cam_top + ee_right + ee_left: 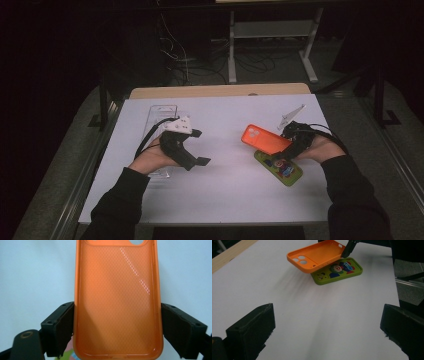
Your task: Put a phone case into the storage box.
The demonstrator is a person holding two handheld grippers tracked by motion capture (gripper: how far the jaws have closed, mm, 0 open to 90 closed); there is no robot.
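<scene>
**Orange case lifted, left side waiting**

My right gripper (295, 142) clamps the soft orange silicone phone case (265, 139) across its width, raised over the green cartoon-printed phone case (280, 168) at four o'clock. My left gripper (199, 147) stands wide, empty. Next, I judge: carry it to the clear plastic tray (161, 116) at ten o'clock; contents unclear.

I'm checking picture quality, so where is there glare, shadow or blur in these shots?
High view: dark room, lit white table. Left gripper view: soft shadow under the orange phone case, green case sharp. Right gripper view: glare streaks on the orange case's textured inside.
</scene>
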